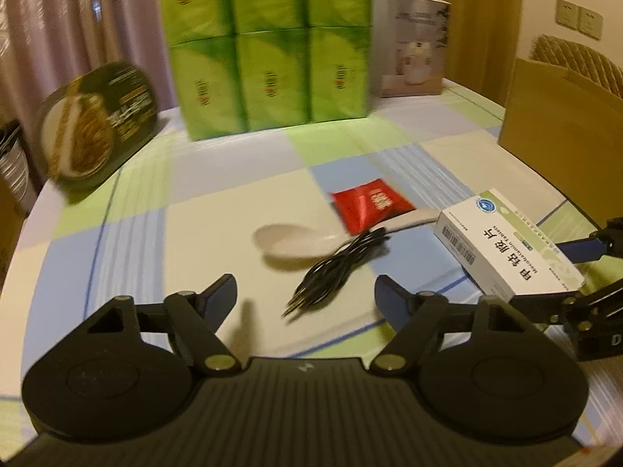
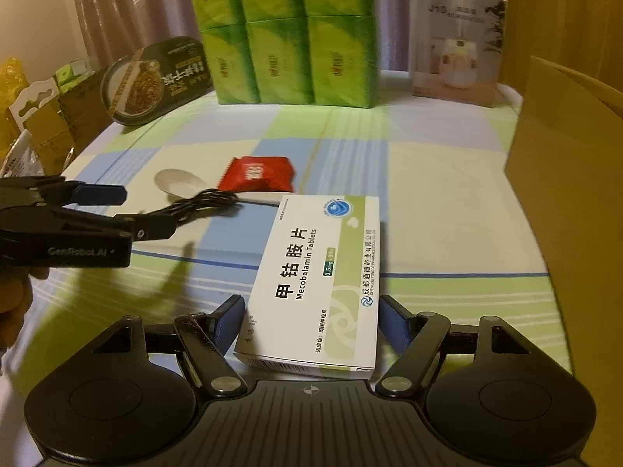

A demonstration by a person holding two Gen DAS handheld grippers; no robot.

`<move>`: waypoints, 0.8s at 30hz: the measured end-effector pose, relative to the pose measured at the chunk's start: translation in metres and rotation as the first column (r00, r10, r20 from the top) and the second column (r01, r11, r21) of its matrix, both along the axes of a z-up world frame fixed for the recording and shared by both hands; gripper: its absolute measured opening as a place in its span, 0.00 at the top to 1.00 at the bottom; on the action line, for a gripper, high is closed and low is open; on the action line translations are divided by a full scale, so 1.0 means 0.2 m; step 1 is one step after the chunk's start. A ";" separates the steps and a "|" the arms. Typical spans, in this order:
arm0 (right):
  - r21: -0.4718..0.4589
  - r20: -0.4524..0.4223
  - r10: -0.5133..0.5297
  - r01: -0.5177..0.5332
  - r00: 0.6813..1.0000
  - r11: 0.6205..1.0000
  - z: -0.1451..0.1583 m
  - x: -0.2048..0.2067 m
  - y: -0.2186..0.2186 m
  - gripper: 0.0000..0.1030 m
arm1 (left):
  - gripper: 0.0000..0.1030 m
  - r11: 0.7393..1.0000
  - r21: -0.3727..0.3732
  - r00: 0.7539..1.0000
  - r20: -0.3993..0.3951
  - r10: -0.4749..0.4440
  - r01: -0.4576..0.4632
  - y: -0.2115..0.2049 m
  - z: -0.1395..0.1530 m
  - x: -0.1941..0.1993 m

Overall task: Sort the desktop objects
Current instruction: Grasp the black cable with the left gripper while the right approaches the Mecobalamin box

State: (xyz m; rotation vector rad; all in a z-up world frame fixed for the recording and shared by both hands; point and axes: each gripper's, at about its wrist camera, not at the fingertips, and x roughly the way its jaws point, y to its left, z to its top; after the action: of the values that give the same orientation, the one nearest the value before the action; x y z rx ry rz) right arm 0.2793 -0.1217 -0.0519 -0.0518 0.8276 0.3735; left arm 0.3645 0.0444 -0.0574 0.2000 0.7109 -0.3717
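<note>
Wide bench (image 1: 194, 233) under a checked cloth, with a tall green tissue pack (image 1: 268, 46) at the far edge and a cardboard box (image 1: 564, 124) on the right side.

Nearer, a white medicine box (image 2: 315, 284), flat and long, with its long axis straight forward from the right tongs (image 2: 311, 311). Both fingers pressed on its long sides, so probably gripping it. Not possible to tell whether lifted or resting on the cloth.

Then a white spoon (image 1: 288, 239), a red sachet (image 1: 370, 204) on top of its handle, and a black cable bundle (image 1: 335, 268) touching the spoon.

Left tongs (image 1: 306, 292) wide apart and holding nothing. Cable just ahead of them, long axis slanting away to the right, near end about between the finger tips. Clearly the nearer hand for the cable.

In the right view only: the printed face of the medicine box and the left tongs from the side, which hide part of the cable. In the left view only: the whole cable and the gap to the open fingers.
</note>
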 end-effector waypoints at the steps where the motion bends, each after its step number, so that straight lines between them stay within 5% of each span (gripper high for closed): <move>1: -0.002 0.002 -0.004 0.004 1.000 1.000 0.00 0.00 -0.02 0.31 | 0.33 1.000 0.005 1.000 -0.003 -0.007 0.007 -0.01 -0.01 0.01; 7: 0.005 0.006 -0.026 0.026 1.000 1.000 0.00 0.01 -0.09 0.31 | 0.63 1.000 0.020 1.000 -0.018 -0.022 0.022 -0.05 -0.06 0.03; 9: 0.013 0.005 -0.034 0.034 0.999 0.999 -0.01 0.00 -0.10 0.31 | 0.80 0.999 0.029 0.999 -0.018 -0.029 0.030 -0.06 -0.05 0.02; 15: 0.021 -0.004 -0.038 0.038 0.999 0.999 0.00 -0.03 -0.11 0.31 | 0.87 0.997 0.061 0.997 -0.054 -0.052 0.055 -0.12 -0.01 -0.06; 24: 0.017 -0.033 -0.023 0.024 0.999 1.000 0.04 -0.27 -0.21 0.31 | 0.89 0.997 -0.003 0.980 -0.186 -0.073 0.074 -0.31 0.04 -0.43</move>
State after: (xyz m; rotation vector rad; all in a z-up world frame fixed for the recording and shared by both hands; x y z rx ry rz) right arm 0.2263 -0.1646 -0.0443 -0.0199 0.8565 0.3600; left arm 0.2786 -0.0181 -0.0485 0.1976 0.8902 -0.4637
